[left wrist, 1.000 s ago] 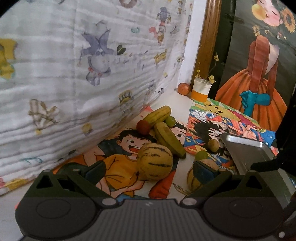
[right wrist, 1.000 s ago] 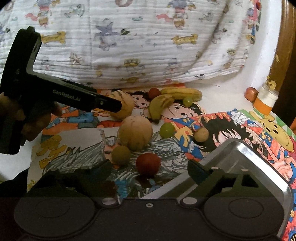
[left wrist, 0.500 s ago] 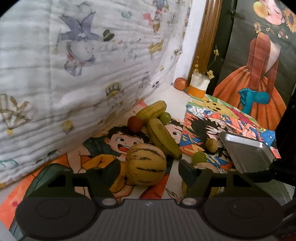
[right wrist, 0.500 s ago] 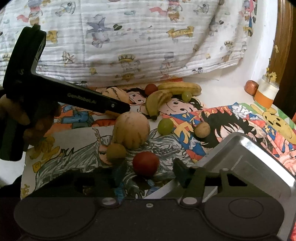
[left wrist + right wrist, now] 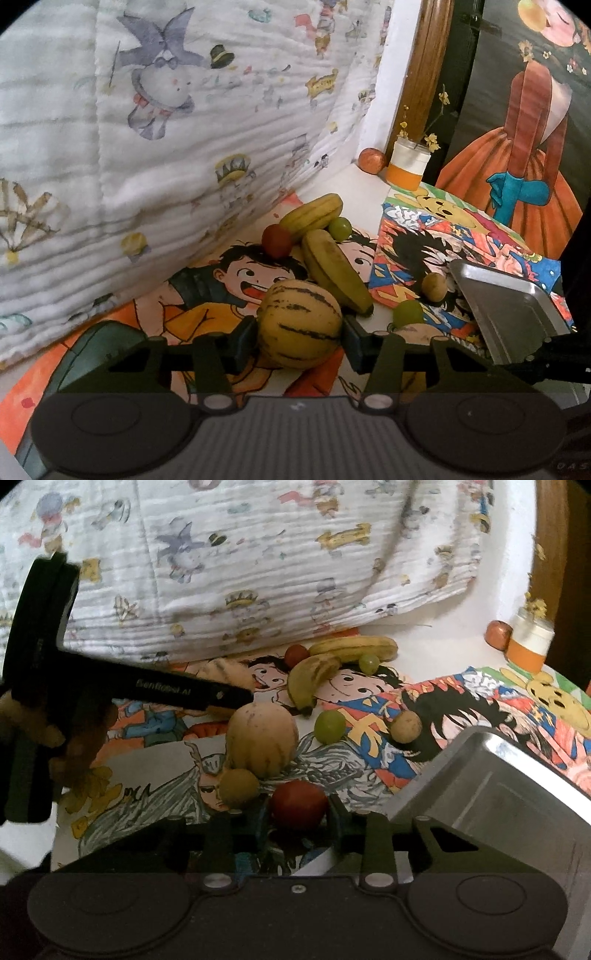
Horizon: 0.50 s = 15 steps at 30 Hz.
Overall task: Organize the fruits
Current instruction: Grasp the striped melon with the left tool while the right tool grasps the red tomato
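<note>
My left gripper point(image 5: 300, 334) has its jaws closed against both sides of a striped yellow melon point(image 5: 300, 326) on the cartoon mat. My right gripper point(image 5: 298, 818) has its jaws against both sides of a red tomato point(image 5: 298, 803) beside the metal tray point(image 5: 524, 805). The left gripper also shows in the right wrist view point(image 5: 225, 698), in front of the striped melon. A plain tan melon point(image 5: 261, 740), an olive round fruit point(image 5: 238, 787), two bananas point(image 5: 314, 675), green grapes point(image 5: 329, 726), a small brown fruit point(image 5: 406, 726) and another red fruit point(image 5: 296, 654) lie on the mat.
A quilted cartoon blanket point(image 5: 166, 122) rises behind the fruits. An orange-and-white cup point(image 5: 408, 168) and a reddish fruit point(image 5: 371, 160) stand in the far corner. The metal tray shows in the left wrist view point(image 5: 509, 310) at the right. A painting point(image 5: 528, 129) leans at the back right.
Both grippers moved forward and closed: the left jaws came in on the striped melon, the right jaws came in on the red tomato.
</note>
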Motion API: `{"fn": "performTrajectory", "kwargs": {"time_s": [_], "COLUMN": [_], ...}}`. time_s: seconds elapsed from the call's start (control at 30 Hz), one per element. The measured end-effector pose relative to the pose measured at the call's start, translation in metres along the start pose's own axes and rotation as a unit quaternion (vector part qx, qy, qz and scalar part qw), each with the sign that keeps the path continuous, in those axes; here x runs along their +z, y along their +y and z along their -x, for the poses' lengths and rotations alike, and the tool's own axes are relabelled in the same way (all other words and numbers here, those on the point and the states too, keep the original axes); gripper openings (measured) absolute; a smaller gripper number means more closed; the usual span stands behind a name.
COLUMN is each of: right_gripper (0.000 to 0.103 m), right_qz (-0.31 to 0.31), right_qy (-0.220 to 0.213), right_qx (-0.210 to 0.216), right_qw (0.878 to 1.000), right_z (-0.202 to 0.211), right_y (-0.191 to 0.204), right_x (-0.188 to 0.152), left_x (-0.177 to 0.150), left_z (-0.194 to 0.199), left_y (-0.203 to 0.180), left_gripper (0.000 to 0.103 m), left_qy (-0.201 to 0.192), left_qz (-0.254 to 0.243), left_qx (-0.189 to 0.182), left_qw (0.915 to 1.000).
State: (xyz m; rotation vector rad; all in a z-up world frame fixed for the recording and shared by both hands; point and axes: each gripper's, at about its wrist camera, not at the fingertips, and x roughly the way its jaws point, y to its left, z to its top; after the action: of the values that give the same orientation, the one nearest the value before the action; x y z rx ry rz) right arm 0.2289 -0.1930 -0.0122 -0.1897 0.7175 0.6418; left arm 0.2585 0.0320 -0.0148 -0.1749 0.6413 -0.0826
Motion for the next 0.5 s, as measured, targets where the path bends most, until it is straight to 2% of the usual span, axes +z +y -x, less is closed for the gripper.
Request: {"fn": "performTrajectory", "kwargs": {"time_s": [0.23,0.5], "right_gripper": [0.035,0.035], "right_qz": [-0.039,-0.078], "right_qy": [-0.029,-0.074], "right_qx": [-0.013,-0.034], "right_qw": [0.999,0.994], "right_z": [0.045,0.098], "right_y": [-0.007,-0.022], "right_x": [-0.007,-0.015], "left_x": [-0.012,-0.019], "left_z": [0.021,0.06], "left_y": [-0.005,-0.023], "left_gripper": [0.053,0.053], "left_qy": [-0.001,-0.029], "left_qz": [0.013,0.014], "left_qx": [-0.003,-0.011], "left_qw": [0.9999,0.9994]}}
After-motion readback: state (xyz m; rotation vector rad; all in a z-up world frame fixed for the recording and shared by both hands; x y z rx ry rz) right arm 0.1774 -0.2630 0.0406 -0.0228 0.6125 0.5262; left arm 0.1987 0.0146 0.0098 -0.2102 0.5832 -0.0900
